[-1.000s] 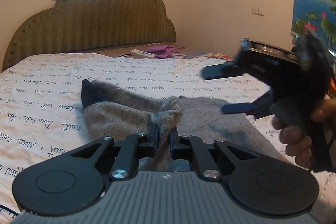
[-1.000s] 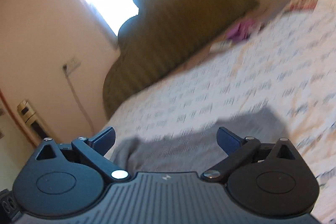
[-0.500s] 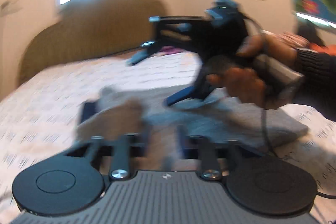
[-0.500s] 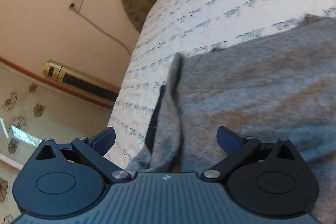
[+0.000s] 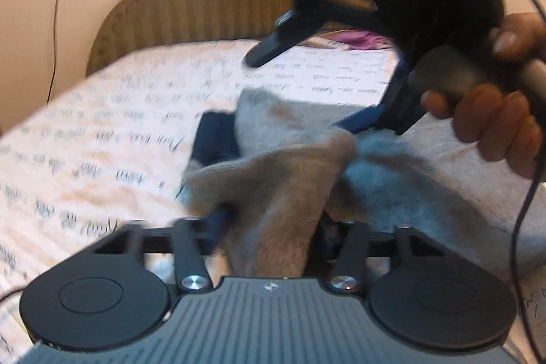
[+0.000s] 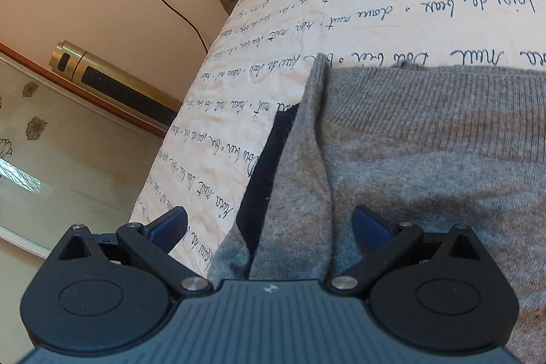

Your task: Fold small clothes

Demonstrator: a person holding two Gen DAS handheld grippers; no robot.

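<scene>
We see the grey knit garment (image 5: pixel 273 179) lying on the bed (image 5: pixel 102 139) w/ script-print cover, one fold bunched up. Left hand-held gripper (image 5: pixel 273 224): jaws have just been closing, part open, that fold between them; can't tell if pads press it. Right hand-held gripper (image 6: pixel 269 224), in a person's hand (image 5: pixel 494 125): jaws wide, over garment's raised edge, holding nothing.

Both wrist views look low and close over the grey garment (image 5: pixel 273 186) (image 6: pixel 426 142); the left faces the headboard (image 5: pixel 204 5).
</scene>
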